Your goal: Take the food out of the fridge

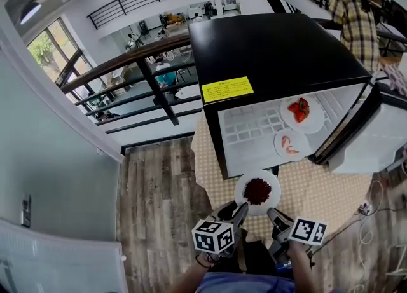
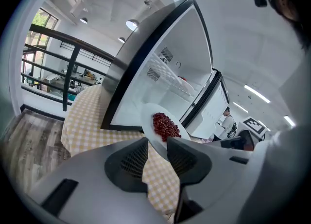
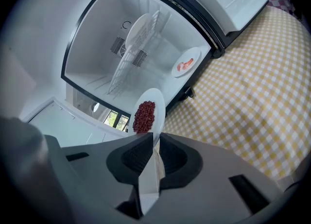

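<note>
Plates (image 1: 239,191) total three; fridge (image 1: 273,50) holds two.

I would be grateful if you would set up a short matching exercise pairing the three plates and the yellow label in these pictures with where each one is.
Things:
1. plate of dark red food
2. plate of red tomato-like food
3. plate of pink food
4. yellow label

Places:
A. on the black outer casing of the fridge
B. on the fridge floor, near the open door
C. on the wire shelf
D. outside the fridge, gripped at its rim by the left hand-held gripper and the right hand-held gripper

Pairs: 1-D, 2-C, 3-B, 4-A.
</note>
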### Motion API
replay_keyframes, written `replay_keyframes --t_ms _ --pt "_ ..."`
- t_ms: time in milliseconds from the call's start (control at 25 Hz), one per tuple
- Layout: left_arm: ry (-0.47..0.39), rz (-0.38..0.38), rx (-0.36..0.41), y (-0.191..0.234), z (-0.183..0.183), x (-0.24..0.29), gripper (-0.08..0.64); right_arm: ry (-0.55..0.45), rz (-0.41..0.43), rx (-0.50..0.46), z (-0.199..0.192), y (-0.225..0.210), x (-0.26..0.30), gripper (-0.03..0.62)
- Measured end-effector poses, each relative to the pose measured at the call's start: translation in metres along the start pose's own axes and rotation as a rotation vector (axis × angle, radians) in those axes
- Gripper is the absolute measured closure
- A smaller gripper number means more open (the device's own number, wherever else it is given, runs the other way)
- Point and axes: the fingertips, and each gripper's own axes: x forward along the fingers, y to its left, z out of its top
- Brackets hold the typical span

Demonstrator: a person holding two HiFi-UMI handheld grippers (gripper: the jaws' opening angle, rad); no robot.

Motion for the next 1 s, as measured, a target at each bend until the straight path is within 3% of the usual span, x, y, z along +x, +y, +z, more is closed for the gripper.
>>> replay_keyframes --t_ms 360,1000 --pt "-0.019 -0.045 0.02 -0.006 -0.005 -0.047 0.431 -0.059 -0.02 -0.028 -0.037 0.024 -0.02 0.543" --pt "0.004 -0.204 0.112 -0.031 -0.04 -0.122 0.434 -0.21 -0.101 -0.014 -0.12 0.043 -0.075 0.541"
